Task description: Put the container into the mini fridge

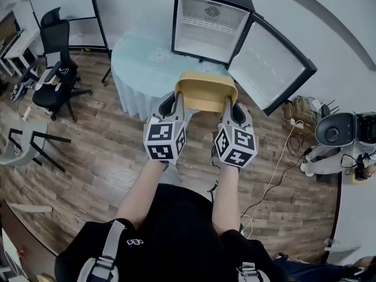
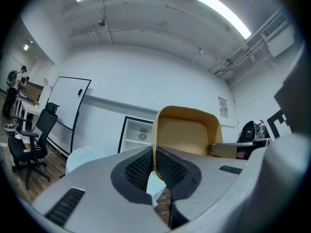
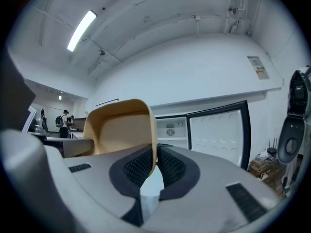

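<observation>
- A person holds a tan container (image 1: 205,91) in mid-air between two hand-held grippers, just ahead of both and short of the fridge (image 1: 208,22).
- The left gripper (image 2: 154,161) is closed on the container's left wall. Its two dark ribbed pads (image 2: 138,168) press the thin rim from either side, and the tub body sits to the right of its jaws.
- The right gripper (image 3: 156,163) mirrors that hold, pinching the right wall with the tub to the left of its jaws.
- Gripping opposite walls likely keeps the open tub level and stops it twisting, as a one-sided pinch on so thin an edge might allow.
- The tub looks empty from all three views.
- The fridge stands ahead of and beyond the grippers on a round table (image 1: 138,63), its white interior facing the person.
- Its door (image 1: 271,64) is swung wide, ahead and to the right of the right gripper. That leaves the opening clear, so neither hand needs to let go.
- The container hangs above the table's near edge, roughly in line with the opening but not yet inside it.
- The carry appears well under way. What remains is a forward reach and a set-down on the fridge floor or the shelf (image 1: 207,23).
- The tub seems nearly as wide as the space between the grippers allows, so the jaws may pass close to the fridge's side walls.
- An office chair (image 1: 56,75) stands well off to the left of the left gripper, out of the way.
</observation>
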The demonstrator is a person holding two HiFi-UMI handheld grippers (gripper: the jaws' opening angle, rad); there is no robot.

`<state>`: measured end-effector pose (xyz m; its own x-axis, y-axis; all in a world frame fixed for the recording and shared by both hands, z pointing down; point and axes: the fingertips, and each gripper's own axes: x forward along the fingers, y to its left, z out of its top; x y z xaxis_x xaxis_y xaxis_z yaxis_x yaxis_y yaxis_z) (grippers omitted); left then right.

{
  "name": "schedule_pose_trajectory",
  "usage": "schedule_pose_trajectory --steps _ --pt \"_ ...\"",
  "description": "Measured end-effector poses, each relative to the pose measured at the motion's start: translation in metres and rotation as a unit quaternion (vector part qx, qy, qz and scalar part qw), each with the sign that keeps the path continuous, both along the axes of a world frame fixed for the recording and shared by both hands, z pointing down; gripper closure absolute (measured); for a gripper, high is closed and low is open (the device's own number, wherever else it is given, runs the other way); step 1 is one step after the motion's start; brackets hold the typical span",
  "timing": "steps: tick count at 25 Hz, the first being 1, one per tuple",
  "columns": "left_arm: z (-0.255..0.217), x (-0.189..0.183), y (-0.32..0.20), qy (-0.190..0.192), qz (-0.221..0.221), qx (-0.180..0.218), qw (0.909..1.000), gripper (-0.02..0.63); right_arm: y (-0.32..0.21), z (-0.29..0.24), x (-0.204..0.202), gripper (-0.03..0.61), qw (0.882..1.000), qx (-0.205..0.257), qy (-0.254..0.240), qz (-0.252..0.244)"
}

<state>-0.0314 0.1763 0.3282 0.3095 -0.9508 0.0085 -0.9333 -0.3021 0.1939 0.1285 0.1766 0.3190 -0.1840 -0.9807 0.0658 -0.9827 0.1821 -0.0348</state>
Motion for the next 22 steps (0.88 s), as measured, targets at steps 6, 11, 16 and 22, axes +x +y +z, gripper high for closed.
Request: schedule_pose_trajectory --steps 6,11,16,22 --pt "0.009 -0.02 -0.054 0.011 -0.009 0.0 0.9999 0.597 -0.058 0.005 -0.021 0.555 1.0 0.002 0.015 -0.015" --pt "0.022 -0.036 -0.113 0.022 -0.027 -0.011 0.9993 0.597 -0.124 0.011 -0.038 0.555 0.999 -0.004 0.028 -0.035" --pt "0.038 -0.063 -0.164 0.018 -0.055 -0.036 0.9977 0.597 -0.18 0.034 -0.065 0.555 0.998 -0.028 0.021 -0.054" --pt "0.046 -0.059 -0.225 -0.012 -0.036 -0.058 0.9976 0.597 -0.236 0.052 -0.06 0.554 0.998 -0.054 0.001 -0.035"
